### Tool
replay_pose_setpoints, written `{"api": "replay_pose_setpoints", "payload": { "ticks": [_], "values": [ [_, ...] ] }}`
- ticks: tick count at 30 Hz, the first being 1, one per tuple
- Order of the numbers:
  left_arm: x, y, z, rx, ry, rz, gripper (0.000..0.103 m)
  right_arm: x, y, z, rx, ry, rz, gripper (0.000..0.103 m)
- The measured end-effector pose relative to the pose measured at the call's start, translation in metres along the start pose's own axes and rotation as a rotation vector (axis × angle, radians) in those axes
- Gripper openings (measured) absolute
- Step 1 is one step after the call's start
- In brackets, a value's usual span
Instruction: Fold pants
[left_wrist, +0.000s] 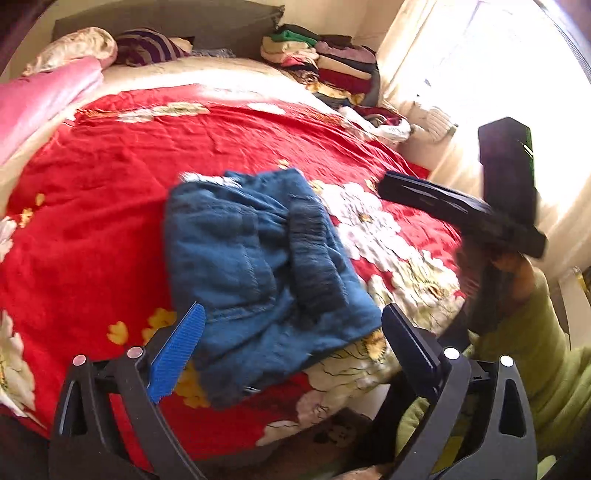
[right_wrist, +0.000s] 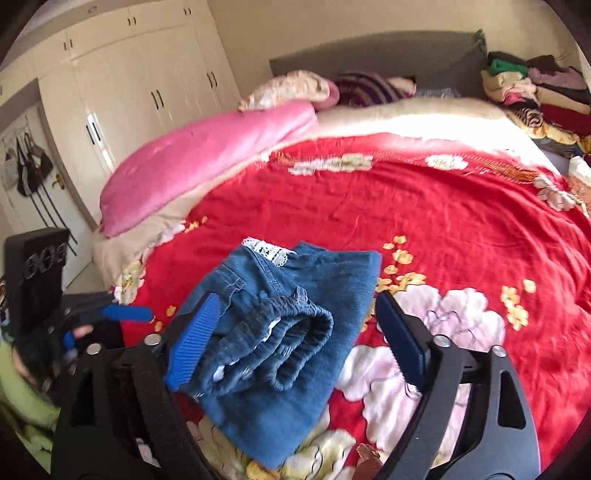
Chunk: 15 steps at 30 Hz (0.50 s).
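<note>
Both jaws apart, left gripper (left_wrist: 291, 343) and right gripper (right_wrist: 295, 332) empty over folded blue pants (right_wrist: 291, 332) at lower centre; no writing readable.

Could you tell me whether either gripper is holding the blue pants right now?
No, the blue pants lie folded on the red floral bedspread, and the jaws of both the right gripper and left gripper stand open.

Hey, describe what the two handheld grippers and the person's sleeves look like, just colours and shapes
Both the left gripper and the right gripper have black plastic frames with cut-out slots and round silver bolt heads. Their fingers carry flat pads, ribbed bright blue on the gripping face and dark navy on the back. No cables show. The person's sleeve is light green.
</note>
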<state>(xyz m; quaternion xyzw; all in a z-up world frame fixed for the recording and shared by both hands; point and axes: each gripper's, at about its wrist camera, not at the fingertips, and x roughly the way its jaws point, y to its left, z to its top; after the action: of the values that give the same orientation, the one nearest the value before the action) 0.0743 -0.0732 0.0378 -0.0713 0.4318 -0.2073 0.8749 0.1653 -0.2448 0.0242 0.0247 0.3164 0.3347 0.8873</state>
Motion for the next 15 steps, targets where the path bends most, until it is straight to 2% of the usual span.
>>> {"api": "replay_pose_setpoints", "payload": {
  "ticks": [5, 9, 15],
  "values": [
    [-0.007, 0.007, 0.01, -0.003, -0.024, 0.047, 0.099, -0.023, 0.015, -0.013, -0.052, -0.04, -0.017, 0.089],
    [-0.004, 0.021, 0.017, -0.025, -0.028, 0.065, 0.099, -0.032, 0.032, -0.027, -0.114, -0.035, -0.042, 0.09],
    [0.008, 0.041, 0.027, -0.047, -0.025, 0.074, 0.098, -0.03, 0.069, -0.047, -0.216, 0.008, 0.004, 0.09]
  ]
}}
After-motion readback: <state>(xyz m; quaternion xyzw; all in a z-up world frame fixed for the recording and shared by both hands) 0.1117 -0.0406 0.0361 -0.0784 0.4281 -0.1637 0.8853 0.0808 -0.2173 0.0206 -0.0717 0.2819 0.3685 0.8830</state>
